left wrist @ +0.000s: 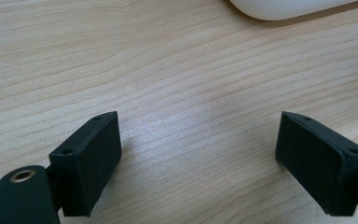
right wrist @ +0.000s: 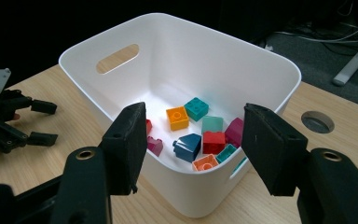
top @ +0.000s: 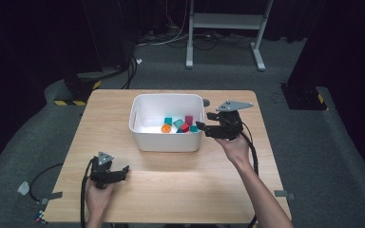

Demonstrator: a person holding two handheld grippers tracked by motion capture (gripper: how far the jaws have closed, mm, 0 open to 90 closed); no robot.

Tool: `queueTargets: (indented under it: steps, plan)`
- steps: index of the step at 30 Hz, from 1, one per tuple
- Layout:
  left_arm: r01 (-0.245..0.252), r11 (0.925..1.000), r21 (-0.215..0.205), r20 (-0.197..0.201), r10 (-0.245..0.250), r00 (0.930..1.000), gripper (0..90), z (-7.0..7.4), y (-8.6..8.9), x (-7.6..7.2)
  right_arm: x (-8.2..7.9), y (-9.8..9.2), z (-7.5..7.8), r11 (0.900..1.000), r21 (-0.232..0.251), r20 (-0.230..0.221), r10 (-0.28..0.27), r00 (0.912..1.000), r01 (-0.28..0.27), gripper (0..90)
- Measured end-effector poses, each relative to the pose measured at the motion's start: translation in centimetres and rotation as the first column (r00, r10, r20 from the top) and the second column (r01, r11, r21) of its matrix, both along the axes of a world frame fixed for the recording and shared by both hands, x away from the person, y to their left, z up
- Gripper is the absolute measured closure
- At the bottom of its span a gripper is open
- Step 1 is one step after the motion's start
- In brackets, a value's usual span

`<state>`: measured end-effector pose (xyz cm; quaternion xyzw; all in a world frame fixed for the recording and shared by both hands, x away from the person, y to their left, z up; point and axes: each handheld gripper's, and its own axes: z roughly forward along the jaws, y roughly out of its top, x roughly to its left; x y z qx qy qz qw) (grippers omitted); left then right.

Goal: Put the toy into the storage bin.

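Bin point(right wrist: 214, 56), bricks point(right wrist: 213, 141) unlabelled; right tool point(right wrist: 193, 144) wide, left tool point(left wrist: 200, 158) wide, empty.

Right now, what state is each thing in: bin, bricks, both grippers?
White bin: upright on the table, open-topped, handle slots free.
Toy bricks: loose pile on the bin floor, none held.
Right gripper: jaws open, empty, at the bin's near rim.
Left gripper: jaws open, empty, low over bare table, apart from the bin.

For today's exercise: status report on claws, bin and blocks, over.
Both claws open, empty. Right claw at white bin rim; blocks inside. Left claw on bare table. Nothing blocking.
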<state>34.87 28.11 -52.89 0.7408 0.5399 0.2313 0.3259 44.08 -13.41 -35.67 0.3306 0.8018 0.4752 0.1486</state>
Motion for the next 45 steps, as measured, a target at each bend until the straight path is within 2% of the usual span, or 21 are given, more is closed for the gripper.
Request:
queueTargets:
  steps: [18, 27, 45]
  plan:
    - [0.000, 1.0000, 0.000, 0.000, 0.000, 1.0000, 14.4, 0.0, 0.0, 0.0, -1.9, -1.5, -0.9, 1.000, 0.018, -0.001, 0.001, 1.0000, -0.001, 40.7]
    - [0.000, 1.0000, 0.000, 0.000, 0.000, 1.0000, 14.4, 0.0, 0.0, 0.0, -2.6, -2.2, -1.2, 1.000, 0.011, 0.006, -0.009, 0.9999, 0.009, 40.7]
    - [0.000, 1.0000, 0.000, 0.000, 0.000, 1.0000, 14.4, 0.0, 0.0, 0.0, -4.2, -3.5, -3.2, 0.999, 0.022, -0.019, -0.027, 0.9995, 0.027, 40.6]
